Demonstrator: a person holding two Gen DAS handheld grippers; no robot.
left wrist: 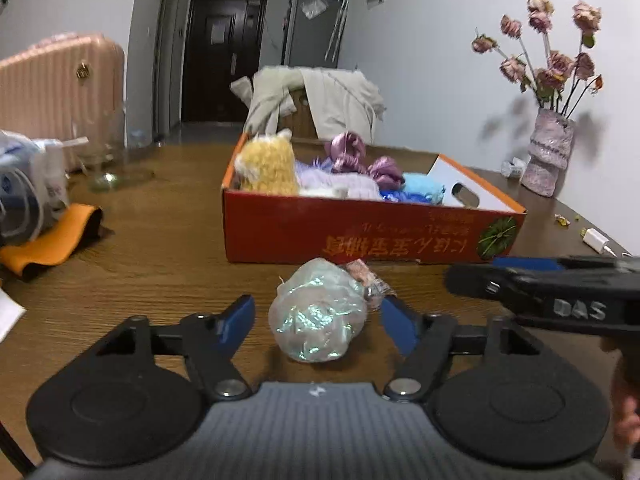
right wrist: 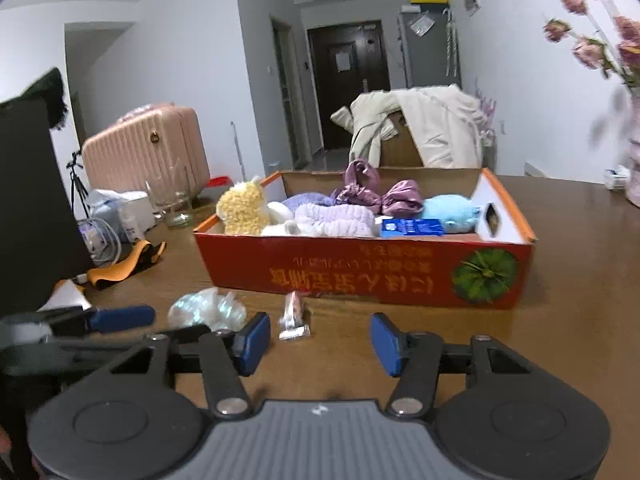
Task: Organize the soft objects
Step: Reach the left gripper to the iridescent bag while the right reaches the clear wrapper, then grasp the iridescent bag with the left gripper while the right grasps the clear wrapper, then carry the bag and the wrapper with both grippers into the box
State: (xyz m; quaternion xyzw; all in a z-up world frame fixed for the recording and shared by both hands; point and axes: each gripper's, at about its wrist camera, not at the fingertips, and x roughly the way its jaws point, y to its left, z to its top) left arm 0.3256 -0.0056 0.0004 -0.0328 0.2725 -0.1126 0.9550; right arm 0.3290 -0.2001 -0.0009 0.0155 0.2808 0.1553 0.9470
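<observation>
A crinkly iridescent ball (left wrist: pixel 318 316) lies on the wooden table (left wrist: pixel 160 264) between the blue pads of my left gripper (left wrist: pixel 318 320). A gap shows on each side of it, so the jaws stand open around it. The same ball (right wrist: pixel 208 310) appears left of my right gripper (right wrist: pixel 320 342), which is open over bare table. A small pink packet (right wrist: pixel 295 316) lies just ahead of its left pad. Behind stands a red cardboard box (left wrist: pixel 360 236) holding a yellow plush (left wrist: pixel 270 168), purple plush, satin scrunchies (left wrist: pixel 352 152) and a blue plush (right wrist: pixel 450 214).
A pink suitcase (left wrist: pixel 56 92), a glass jar (left wrist: pixel 106 152) and an orange strap (left wrist: pixel 60 236) crowd the left side. A vase of dried roses (left wrist: pixel 548 156) and a white charger (left wrist: pixel 596 238) sit at the right. A chair with a beige jacket (left wrist: pixel 320 96) stands behind the box.
</observation>
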